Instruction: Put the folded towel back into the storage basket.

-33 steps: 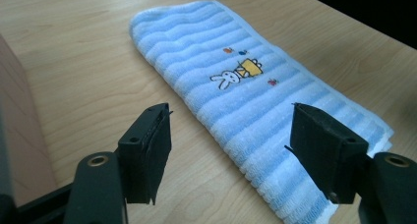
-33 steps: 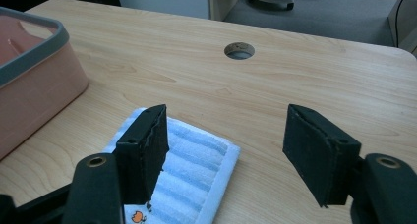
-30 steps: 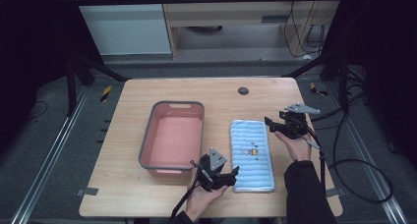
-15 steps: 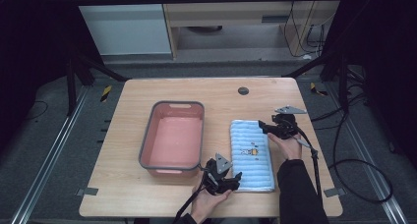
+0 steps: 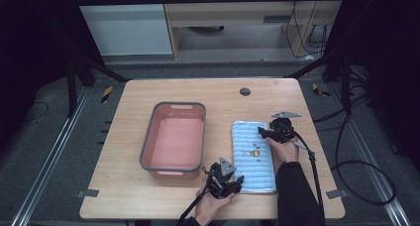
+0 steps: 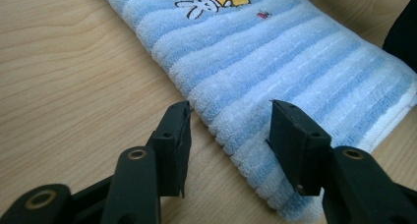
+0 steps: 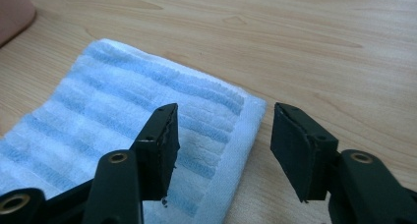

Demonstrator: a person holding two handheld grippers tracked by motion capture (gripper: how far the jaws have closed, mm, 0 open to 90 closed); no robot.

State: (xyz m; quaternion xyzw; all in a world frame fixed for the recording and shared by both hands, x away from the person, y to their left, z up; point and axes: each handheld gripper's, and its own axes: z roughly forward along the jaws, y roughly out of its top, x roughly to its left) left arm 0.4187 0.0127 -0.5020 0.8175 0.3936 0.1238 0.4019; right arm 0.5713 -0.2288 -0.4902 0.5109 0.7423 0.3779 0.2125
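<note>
A: Folded blue striped towel (image 5: 254,155) flat on the desk (image 5: 124,117), right of the pink tub (image 5: 174,139), long axis running near to far. Bunny picture (image 6: 205,3) face up around the middle.

B: Left gripper (image 5: 229,182) at the near left corner. Fingers (image 6: 173,145) released, spread wide, 1 on bare wood, the other over the pile, folded edge sitting between them. Not yet pinching.

A: Right gripper (image 5: 263,132) at the far right corner. Same story: fingers (image 7: 160,145) released, 1 above the stripes, 1 over wood beyond the white hem (image 7: 236,150). Nothing gripped on either side.

B: Looks like the approach step, lining up on 2 opposite corners before a grasp.

A: Next, probably: drop both sets of fingers a touch lower, straddle the edge fully, then close. Left needs all layers of the fold caught, otherwise only the top one lifts.

B: Right needs the hem well between the pads, not just the fringe of it. After that, likely a lift toward the tub or a further fold; hard to say which.
</note>
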